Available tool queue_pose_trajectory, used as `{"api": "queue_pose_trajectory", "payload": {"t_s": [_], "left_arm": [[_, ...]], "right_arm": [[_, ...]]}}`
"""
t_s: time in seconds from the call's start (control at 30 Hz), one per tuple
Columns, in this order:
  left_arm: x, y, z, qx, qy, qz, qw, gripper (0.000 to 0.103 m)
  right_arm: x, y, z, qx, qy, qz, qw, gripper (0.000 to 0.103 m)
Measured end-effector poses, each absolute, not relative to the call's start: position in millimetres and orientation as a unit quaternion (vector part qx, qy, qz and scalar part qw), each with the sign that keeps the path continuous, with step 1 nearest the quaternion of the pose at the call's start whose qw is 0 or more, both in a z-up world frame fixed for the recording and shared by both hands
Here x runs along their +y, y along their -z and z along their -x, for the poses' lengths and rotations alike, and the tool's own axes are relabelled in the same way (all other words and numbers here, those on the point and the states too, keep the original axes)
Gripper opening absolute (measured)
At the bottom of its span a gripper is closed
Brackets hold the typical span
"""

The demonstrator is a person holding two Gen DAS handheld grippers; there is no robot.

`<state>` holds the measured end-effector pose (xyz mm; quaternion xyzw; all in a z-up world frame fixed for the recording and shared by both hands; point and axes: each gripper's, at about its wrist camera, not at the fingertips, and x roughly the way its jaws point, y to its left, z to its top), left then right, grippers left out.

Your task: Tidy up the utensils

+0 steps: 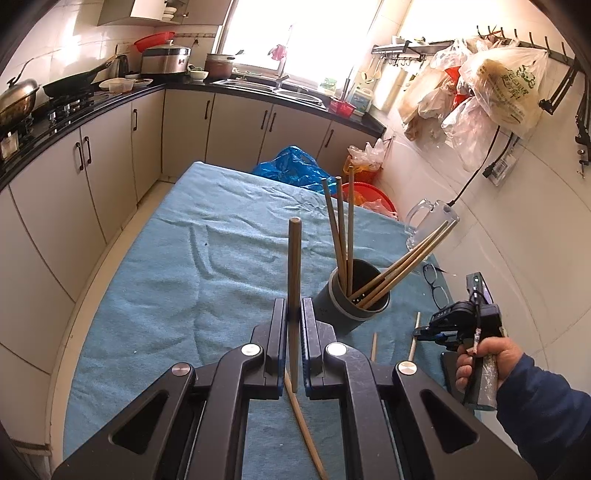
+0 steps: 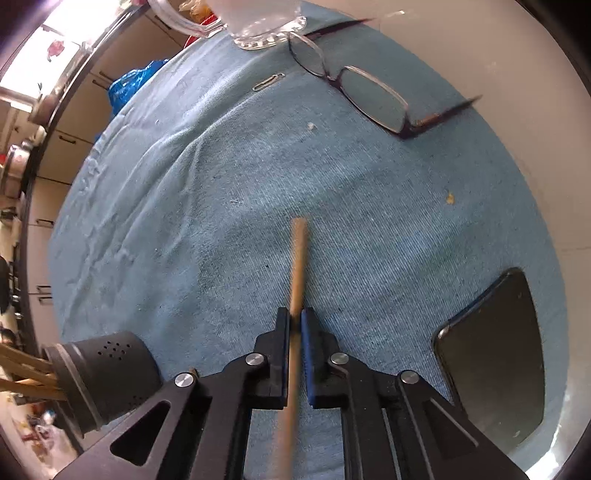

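Left hand-held gripper pinching chopstick upright. Right hand-held gripper clamped on another stick, low over blue cloth on worktop. Holder with more chopsticks just beside. Glasses, phone nearby.

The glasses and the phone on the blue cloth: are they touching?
Apart. The right wrist view shows the glasses and the phone with bare blue cloth between them.

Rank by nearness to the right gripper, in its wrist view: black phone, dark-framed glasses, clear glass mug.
From the right gripper:
1. Black phone, lying just to its right.
2. Dark-framed glasses, ahead, toward the right.
3. Clear glass mug, farthest, at the cloth's top edge.
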<state>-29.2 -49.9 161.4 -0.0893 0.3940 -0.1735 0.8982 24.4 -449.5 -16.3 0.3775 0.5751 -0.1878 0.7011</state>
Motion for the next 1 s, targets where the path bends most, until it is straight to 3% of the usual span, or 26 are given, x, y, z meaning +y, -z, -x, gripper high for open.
{"api": "queue_pose_trajectory", "payload": {"t_s": [0.23, 0.63, 1.0], "left_arm": [[-54, -168, 29, 0.387, 0.188, 0.083, 0.899, 0.006], [-61, -193, 34, 0.363, 0.216, 0.07, 0.904, 0.006], [-67, -220, 32, 0.338, 0.227, 0.064, 0.911, 0.006]], "right_arm": [[-444, -20, 16, 0.508, 0.145, -0.409, 0.745, 0.006], [-415, -129, 77, 0.385, 0.111, -0.359, 0.843, 0.005], [-400, -203, 86, 0.332, 0.101, -0.321, 0.881, 0.001]]}}
